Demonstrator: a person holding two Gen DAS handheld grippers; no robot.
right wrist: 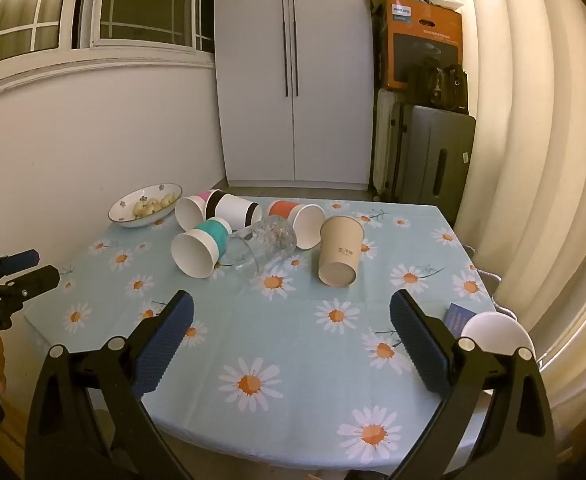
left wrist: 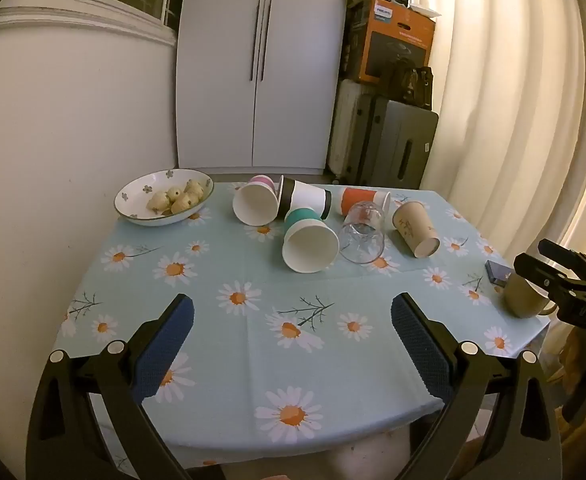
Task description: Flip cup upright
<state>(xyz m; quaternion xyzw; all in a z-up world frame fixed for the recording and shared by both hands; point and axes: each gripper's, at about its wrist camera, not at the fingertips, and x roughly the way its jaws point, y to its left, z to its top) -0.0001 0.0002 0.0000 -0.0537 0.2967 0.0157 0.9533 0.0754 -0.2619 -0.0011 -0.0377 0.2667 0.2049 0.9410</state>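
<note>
Several cups lie on their sides at the far half of the daisy tablecloth point(left wrist: 253, 344): a pink-banded cup point(left wrist: 255, 205), a black-banded cup point(left wrist: 305, 197), a teal-banded cup point(left wrist: 309, 242), an orange-banded cup point(left wrist: 363, 199), a clear glass point(left wrist: 363, 232) and a brown paper cup point(left wrist: 415, 228). In the right wrist view the brown cup point(right wrist: 340, 255) and teal cup point(right wrist: 201, 248) lie nearest. My left gripper point(left wrist: 292, 322) is open and empty above the near table. My right gripper point(right wrist: 291, 320) is open and empty too. An upright mug point(left wrist: 527, 296) stands at the right edge.
A white flowered bowl point(left wrist: 133, 204) with round fruit sits far left. A small dark blue box point(left wrist: 497, 271) lies beside the mug. A wall is on the left, a curtain on the right, a cabinet and suitcases behind the table.
</note>
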